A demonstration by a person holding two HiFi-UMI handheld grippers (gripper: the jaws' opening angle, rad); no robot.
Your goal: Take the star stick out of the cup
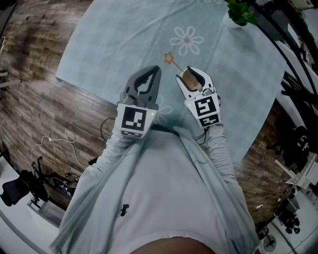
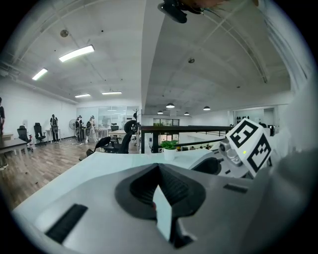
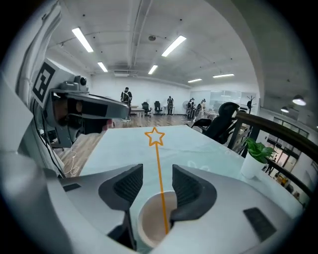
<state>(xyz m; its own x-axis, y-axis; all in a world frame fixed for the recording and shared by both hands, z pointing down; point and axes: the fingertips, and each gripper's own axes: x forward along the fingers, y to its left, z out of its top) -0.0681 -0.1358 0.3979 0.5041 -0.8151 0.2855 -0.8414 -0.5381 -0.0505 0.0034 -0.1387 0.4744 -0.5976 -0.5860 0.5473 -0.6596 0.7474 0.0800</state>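
The star stick is a thin orange rod with an outlined star [image 1: 169, 58] at its top. It stands tilted in a paper cup [image 1: 188, 79] on the pale cloth. In the right gripper view the stick [image 3: 159, 183] rises out of the cup [image 3: 151, 225] and passes between my right gripper's jaws. My right gripper [image 3: 157, 169] is open, and neither pad touches the rod. In the head view my right gripper [image 1: 191, 72] sits over the cup. My left gripper [image 1: 154, 70] hovers just left of it, shut and empty; its jaws [image 2: 159, 168] meet at their tips.
A pale blue cloth [image 1: 129, 34] with a flower print [image 1: 187, 39] covers the table. A potted plant [image 1: 241, 12] stands at the far right corner. Wooden floor with cables [image 1: 54, 141] lies to the left. Office chairs and people stand far off in the room.
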